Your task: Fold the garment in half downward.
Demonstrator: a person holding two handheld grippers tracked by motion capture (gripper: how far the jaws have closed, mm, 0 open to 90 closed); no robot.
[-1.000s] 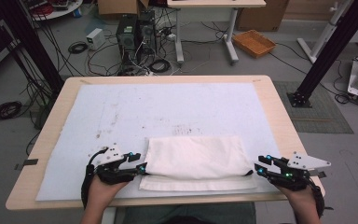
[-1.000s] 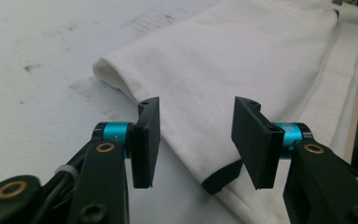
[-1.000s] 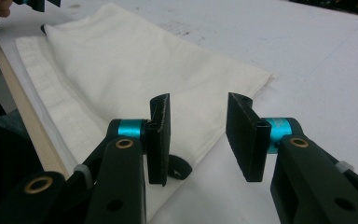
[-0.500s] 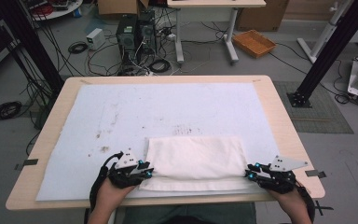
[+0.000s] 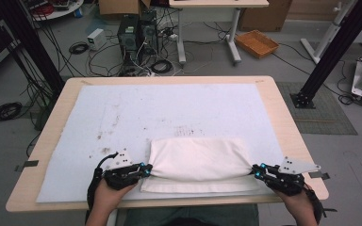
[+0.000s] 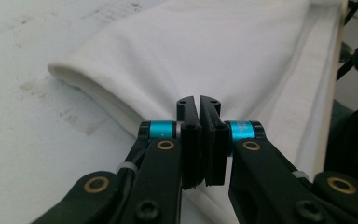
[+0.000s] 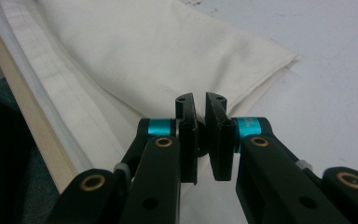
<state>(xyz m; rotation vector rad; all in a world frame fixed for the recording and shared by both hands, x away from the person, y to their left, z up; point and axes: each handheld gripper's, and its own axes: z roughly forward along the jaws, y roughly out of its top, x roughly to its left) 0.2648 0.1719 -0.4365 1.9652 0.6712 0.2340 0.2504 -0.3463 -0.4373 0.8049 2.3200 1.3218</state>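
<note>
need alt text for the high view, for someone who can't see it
A person's two hands hold a left gripper and a right gripper whose jaws have just been closing on the two ends of a folded white cloth. The cloth lies at the near edge of a stained white mat on a wooden table.

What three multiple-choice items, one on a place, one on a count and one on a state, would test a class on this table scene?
1. Where does the folded white cloth lie?
A. far edge
B. near edge, between the tongs
C. on the floor

2. How many tongs grip it?
A. none
B. one
C. two

3. How do the jaws stand?
A. wide open
B. closed on cloth
C. closed on nothing

Key: 1 B, it lies by the person's side of the table. 2 C, the left tongs and right tongs each hold an end. 3 B, both have just closed, cloth between them.
</note>
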